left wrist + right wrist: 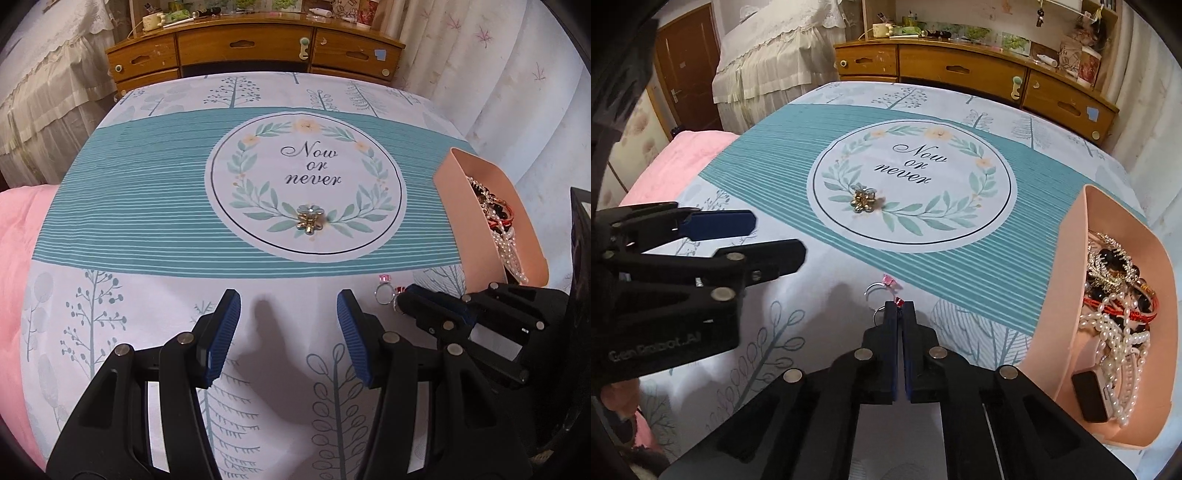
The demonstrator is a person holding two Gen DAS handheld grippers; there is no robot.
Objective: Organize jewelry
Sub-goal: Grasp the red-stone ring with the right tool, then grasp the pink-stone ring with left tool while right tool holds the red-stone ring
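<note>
Jewelry fills the pink tray (1071, 258) at the right edge of the cloth-covered tabletop (960, 273) — pearls, red cord, dark beads. The right gripper (900, 308) has its jaws closed on a red-stoned ring (898, 302), a pink ring (384, 284) just beside it. The left gripper (288, 306) hangs open; a gold brooch (309, 220) lies apart.

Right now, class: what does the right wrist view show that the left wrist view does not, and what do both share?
Only the right wrist view: the right claw shut on the red-stone ring, and a brown door. Only the left wrist view: the left claw open, seen head-on. Both: gold flower ornament, pink-stone ring, peach tray, wooden dresser.
</note>
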